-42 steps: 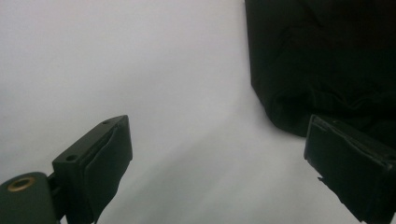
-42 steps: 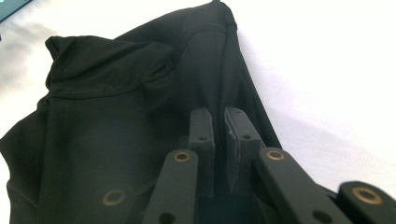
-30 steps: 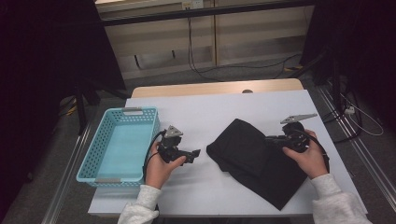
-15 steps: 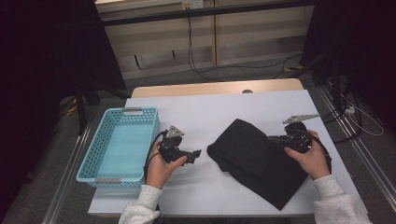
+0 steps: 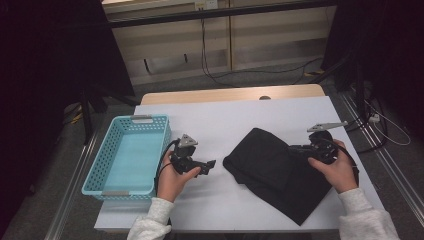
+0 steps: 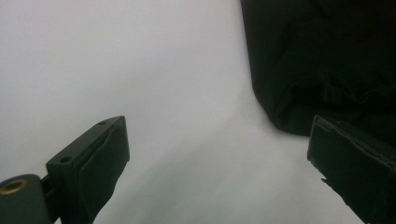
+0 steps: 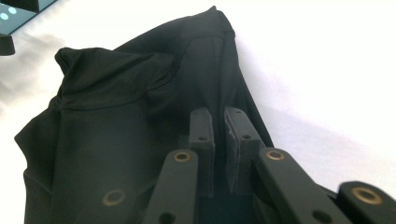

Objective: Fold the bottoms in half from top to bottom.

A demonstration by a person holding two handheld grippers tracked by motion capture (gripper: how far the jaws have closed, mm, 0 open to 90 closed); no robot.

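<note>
My right gripper (image 7: 218, 122) has its jaws pinched narrow on a fold of the black garment (image 5: 280, 170) lying mid-table. I should lift gently (keeping the fold tight) while my left gripper (image 6: 219, 154), jaws wide and empty, reaches its near edge.

right gripper (image 5: 295, 149) nudged slightly toward table's (image 5: 235, 115) right edge, hand (image 5: 336, 167) along with it. black cloth's (image 5: 272, 170) right side looks tugged a touch that way, folds reshaped a bit under pinched jaws. that's about all that changed, tbh.
</note>
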